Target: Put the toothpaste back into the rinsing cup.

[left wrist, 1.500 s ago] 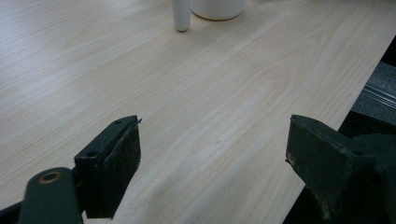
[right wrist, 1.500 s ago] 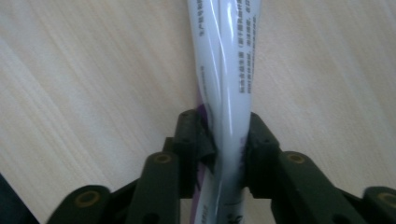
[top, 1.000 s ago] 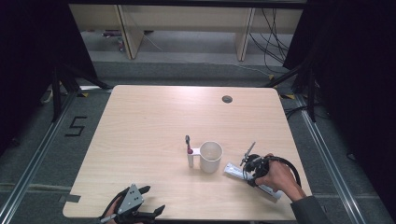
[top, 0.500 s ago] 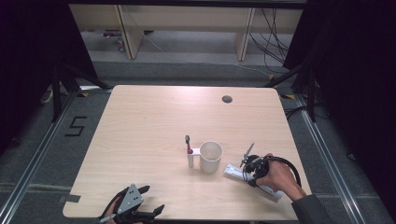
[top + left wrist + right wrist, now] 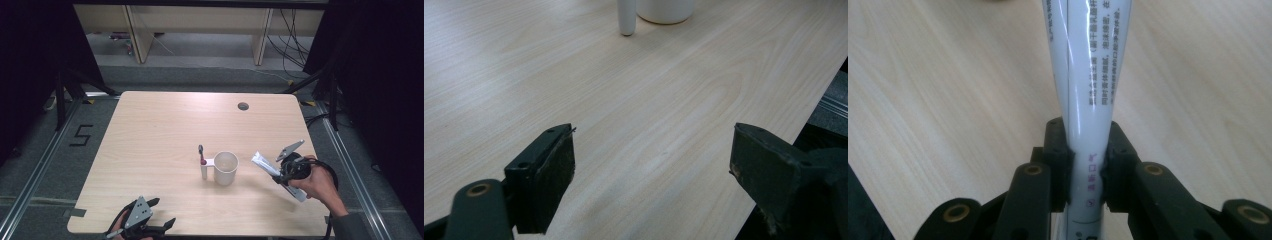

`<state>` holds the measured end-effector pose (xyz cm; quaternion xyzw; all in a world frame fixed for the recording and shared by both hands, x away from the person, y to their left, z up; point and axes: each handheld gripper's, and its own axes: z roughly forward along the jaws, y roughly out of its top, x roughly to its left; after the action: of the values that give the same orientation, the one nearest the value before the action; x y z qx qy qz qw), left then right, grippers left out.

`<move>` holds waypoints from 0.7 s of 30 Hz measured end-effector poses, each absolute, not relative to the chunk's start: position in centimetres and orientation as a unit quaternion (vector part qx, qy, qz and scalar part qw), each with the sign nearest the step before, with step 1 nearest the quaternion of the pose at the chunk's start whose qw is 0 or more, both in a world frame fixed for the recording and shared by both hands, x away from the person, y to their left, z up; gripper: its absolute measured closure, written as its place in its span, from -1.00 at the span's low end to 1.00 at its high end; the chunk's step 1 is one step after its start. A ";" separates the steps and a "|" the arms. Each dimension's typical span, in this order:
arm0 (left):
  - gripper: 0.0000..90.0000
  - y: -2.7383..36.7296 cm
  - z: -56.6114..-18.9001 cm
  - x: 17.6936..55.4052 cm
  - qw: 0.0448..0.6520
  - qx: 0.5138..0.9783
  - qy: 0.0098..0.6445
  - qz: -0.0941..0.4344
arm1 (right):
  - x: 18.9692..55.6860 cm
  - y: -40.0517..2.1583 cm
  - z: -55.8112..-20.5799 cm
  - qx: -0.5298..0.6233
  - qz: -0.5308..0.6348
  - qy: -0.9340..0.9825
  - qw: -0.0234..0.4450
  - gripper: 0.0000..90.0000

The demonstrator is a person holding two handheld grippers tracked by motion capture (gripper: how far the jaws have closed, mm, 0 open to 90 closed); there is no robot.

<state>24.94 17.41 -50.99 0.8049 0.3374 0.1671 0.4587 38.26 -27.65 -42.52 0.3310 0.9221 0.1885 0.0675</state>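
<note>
Right claw (image 5: 1083,165) clamped on a white tube (image 5: 267,166) held above the bench (image 5: 150,130) at 3 o'clock of the cup (image 5: 225,167), left claw (image 5: 651,175) wide and idle at 7; carry step, next likely tube into cup.

Toothbrush (image 5: 201,154) left of cup (image 5: 225,168); tube (image 5: 265,164) right

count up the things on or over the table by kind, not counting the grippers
cup: 1
toothbrush, standing in the holder at the cup's side: 1
tube, clamped in the right gripper: 1
total: 3
</note>
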 end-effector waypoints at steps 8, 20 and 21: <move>-0.61 17.4 -50.9 25.0 0.460 0.804 0.338 0.169 | 39.1 -27.9 -41.0 0.344 0.249 0.900 0.092 0.71; -0.61 17.6 -50.9 25.0 0.450 0.811 0.331 0.174 | 41.0 -26.6 -39.3 0.333 0.344 0.868 0.133 0.71; -0.61 17.6 -50.9 25.0 0.450 0.811 0.331 0.174 | 41.0 -26.6 -39.3 0.333 0.344 0.868 0.133 0.71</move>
<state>25.02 17.63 -50.90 0.8106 0.3312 0.1740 0.4504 41.00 -26.61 -39.30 0.3327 0.8681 0.3435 0.1329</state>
